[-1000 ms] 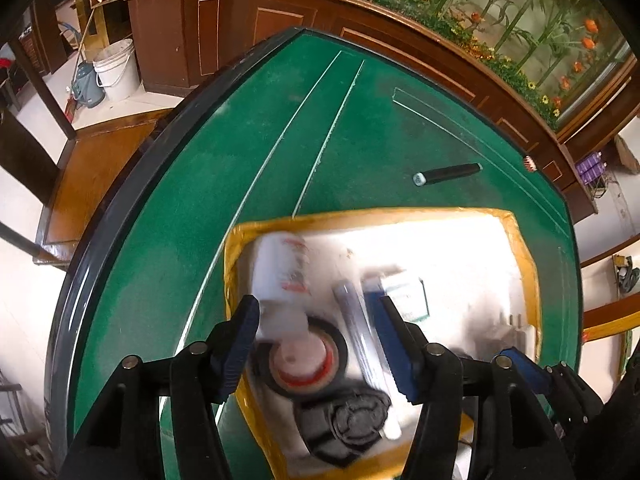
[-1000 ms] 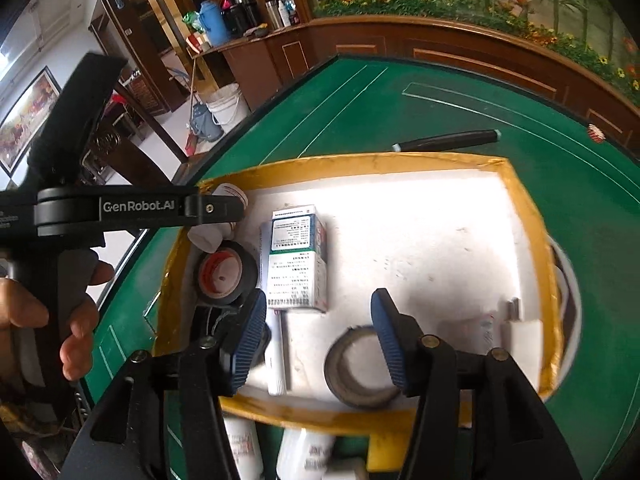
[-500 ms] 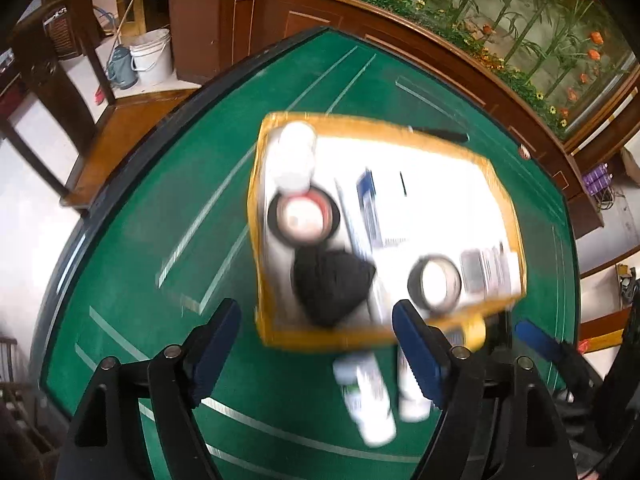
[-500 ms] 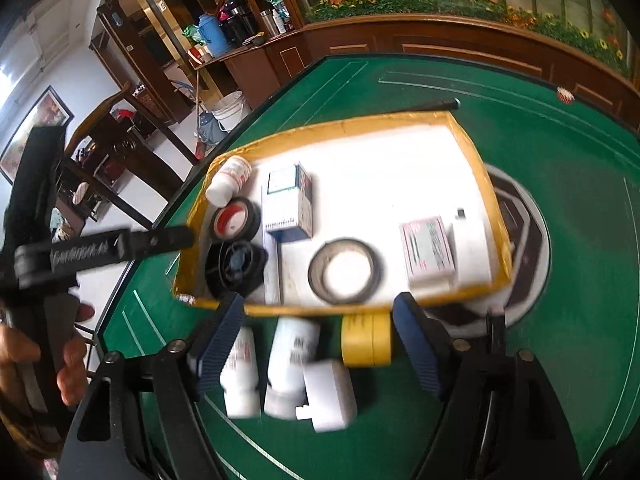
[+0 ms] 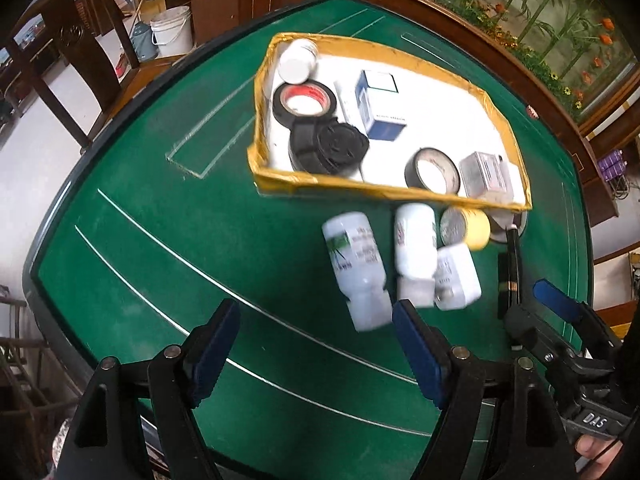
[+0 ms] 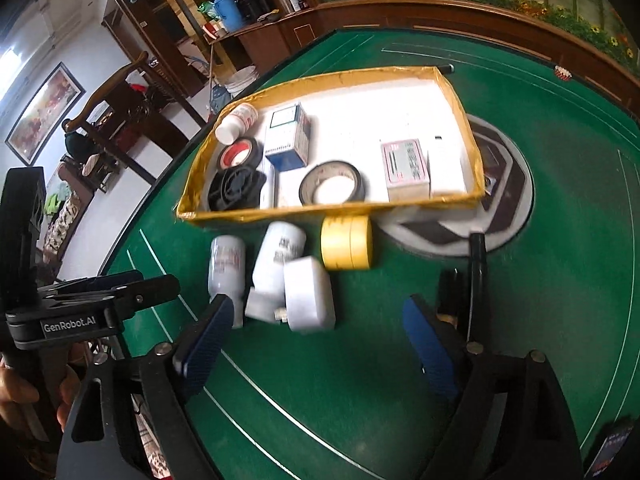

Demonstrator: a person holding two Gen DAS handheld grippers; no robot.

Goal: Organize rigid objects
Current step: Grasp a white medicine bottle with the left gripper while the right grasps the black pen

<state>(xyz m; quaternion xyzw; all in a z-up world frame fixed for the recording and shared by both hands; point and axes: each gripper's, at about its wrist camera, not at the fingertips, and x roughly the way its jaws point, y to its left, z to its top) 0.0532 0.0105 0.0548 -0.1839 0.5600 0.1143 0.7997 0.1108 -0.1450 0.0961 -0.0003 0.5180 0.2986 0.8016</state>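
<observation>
A yellow-rimmed tray [image 5: 280, 178] [image 6: 280, 212] with a white floor lies on the green table. It holds a white bottle [image 5: 298, 60], two black tape rolls [image 5: 306, 102] [image 6: 332, 184], a black round part [image 5: 328, 148], a blue-white box [image 6: 288, 140] and a pink box [image 6: 406, 168]. In front of it lie two white bottles [image 5: 352, 264] [image 5: 414, 248], a white adapter [image 6: 308, 300], a yellow tape roll [image 6: 347, 248] and a black pen [image 6: 476, 280]. My left gripper [image 5: 316, 340] is open and empty. The jaws of my right gripper [image 6: 316, 336] are opening, with nothing between them.
A round grey and black emblem [image 6: 508, 200] is set into the table under the tray's right end. A black marker [image 6: 446, 68] lies behind the tray. Chairs [image 5: 80, 60], a white bucket [image 5: 172, 32] and wooden cabinets stand beyond the table's left and far edges.
Both grippers pulled back from above the tray toward the table's near side, and their jaws widened. The bottles, adapter and yellow tape in front of the tray came into view.
</observation>
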